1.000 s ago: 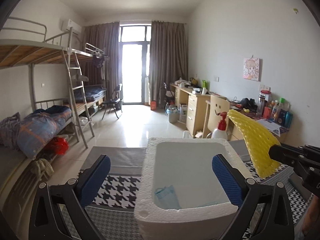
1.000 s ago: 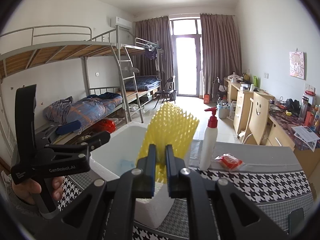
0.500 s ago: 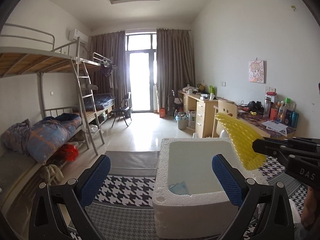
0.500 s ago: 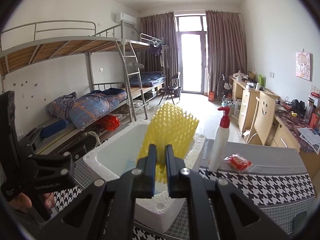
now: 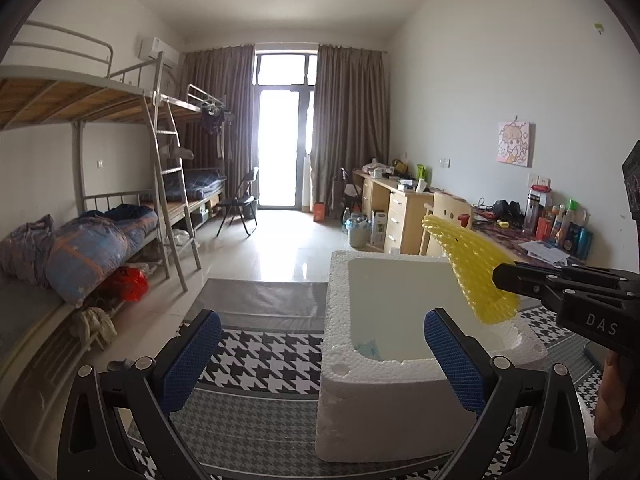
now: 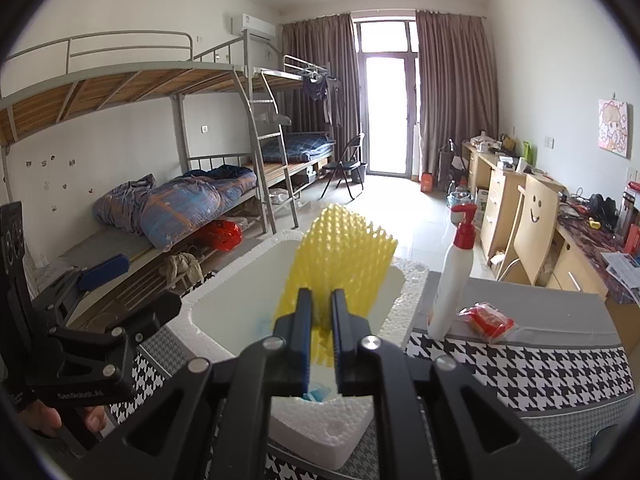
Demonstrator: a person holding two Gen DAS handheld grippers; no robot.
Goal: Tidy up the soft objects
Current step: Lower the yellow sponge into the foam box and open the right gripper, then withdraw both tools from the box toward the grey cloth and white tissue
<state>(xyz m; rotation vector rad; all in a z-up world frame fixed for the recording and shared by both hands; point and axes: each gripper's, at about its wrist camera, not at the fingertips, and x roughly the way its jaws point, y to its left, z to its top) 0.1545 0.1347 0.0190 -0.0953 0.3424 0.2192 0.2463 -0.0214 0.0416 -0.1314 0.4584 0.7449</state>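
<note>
Right now our right gripper pinches the yellow foam net sleeve above the open white styrofoam box on the houndstooth tablecloth, while our left gripper hangs spread wide and empty.

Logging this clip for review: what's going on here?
A person holds a gripper in each hand. The right gripper is shut on a yellow foam net and holds it over the open white foam box on the houndstooth table. The left gripper is open and empty beside the box.
</note>
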